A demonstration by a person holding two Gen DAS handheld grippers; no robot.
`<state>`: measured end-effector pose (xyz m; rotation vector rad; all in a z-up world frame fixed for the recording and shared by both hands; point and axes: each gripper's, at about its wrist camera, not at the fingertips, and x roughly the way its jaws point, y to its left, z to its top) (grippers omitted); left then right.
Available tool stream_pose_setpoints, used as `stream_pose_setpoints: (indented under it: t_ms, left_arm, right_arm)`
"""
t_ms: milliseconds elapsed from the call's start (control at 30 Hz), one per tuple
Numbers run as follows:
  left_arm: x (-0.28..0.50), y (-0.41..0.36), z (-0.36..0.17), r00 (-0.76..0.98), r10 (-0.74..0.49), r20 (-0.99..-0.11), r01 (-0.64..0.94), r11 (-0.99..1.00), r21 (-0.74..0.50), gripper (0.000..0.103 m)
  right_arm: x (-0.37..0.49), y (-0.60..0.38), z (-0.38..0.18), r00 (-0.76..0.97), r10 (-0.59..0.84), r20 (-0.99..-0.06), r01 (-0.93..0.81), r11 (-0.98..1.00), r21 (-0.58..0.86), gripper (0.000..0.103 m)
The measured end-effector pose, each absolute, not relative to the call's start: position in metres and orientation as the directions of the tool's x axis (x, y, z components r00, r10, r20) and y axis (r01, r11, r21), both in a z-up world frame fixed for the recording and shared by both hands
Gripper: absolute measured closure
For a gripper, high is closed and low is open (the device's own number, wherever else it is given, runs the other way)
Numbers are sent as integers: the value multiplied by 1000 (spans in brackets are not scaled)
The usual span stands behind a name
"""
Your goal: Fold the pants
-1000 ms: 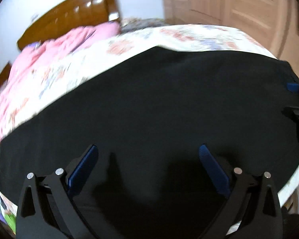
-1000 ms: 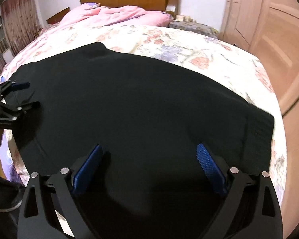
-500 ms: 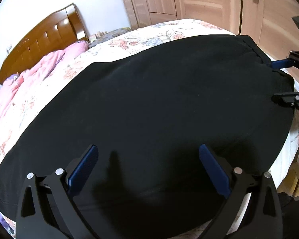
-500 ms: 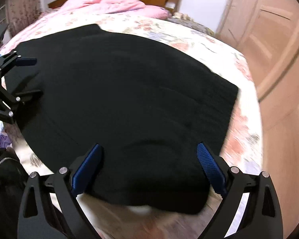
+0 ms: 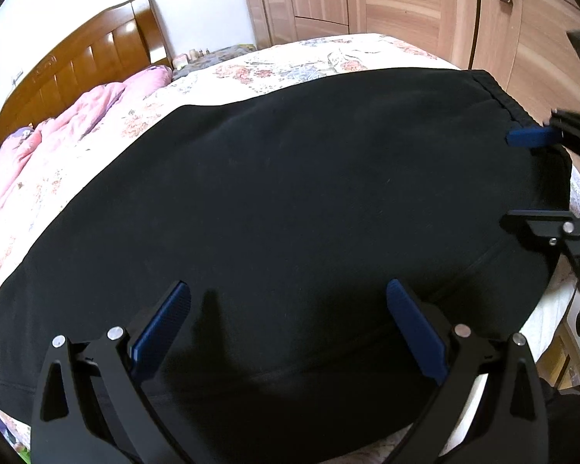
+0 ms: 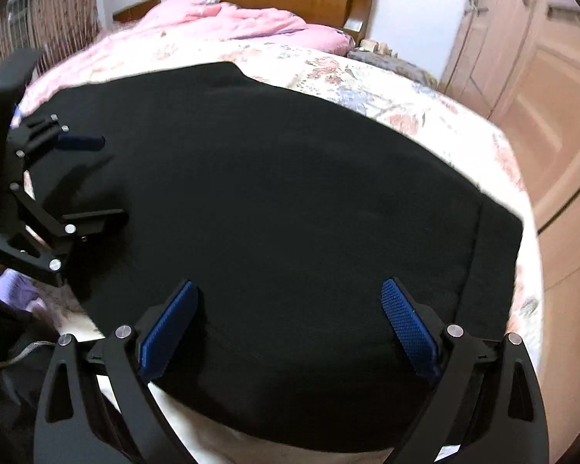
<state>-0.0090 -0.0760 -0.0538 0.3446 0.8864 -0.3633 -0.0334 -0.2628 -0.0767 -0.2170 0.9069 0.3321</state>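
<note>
We have the black pants [image 5: 290, 212] spread flat across the near end of the floral bed [image 5: 328, 62], ready for a first fold. Our left gripper [image 5: 290, 332] and right gripper [image 6: 290, 328] hover over its near edge, jaws released, holding nothing. Since a second ago both have drawn back toward that edge.

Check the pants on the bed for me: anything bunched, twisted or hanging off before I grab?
Nothing stands out. The black pants lie flat on the floral bedspread, waistband straight, near edge along the bed's edge. Both tongs, left and right, are open above the cloth.
</note>
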Motion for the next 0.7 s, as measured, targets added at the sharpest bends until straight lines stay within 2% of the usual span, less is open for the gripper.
stream_pose_setpoints:
  t_ms: [267, 367, 433, 500, 700]
  left_arm:
    - [-8, -77, -43, 565, -164, -809, 438, 890, 126, 2]
    - [1, -90, -18, 581, -209, -787, 476, 871, 120, 2]
    - [24, -109, -4, 604, -215, -768, 489, 860, 144, 2]
    - [61, -132, 2, 576, -251, -778, 511, 853, 103, 2]
    - [161, -196, -40, 399, -272, -876, 546, 838, -12, 1]
  right_arm:
    - [-45, -255, -75, 534, 153, -832, -422, 900, -105, 11]
    - [-34, -259, -59, 582, 133, -802, -422, 893, -158, 11]
    - [-11, -274, -47, 626, 115, -771, -355, 923, -150, 11]
    - [11, -285, -45, 633, 134, -762, -331, 937, -111, 11]
    - [49, -305, -80, 525, 108, -844, -365, 925, -108, 10]
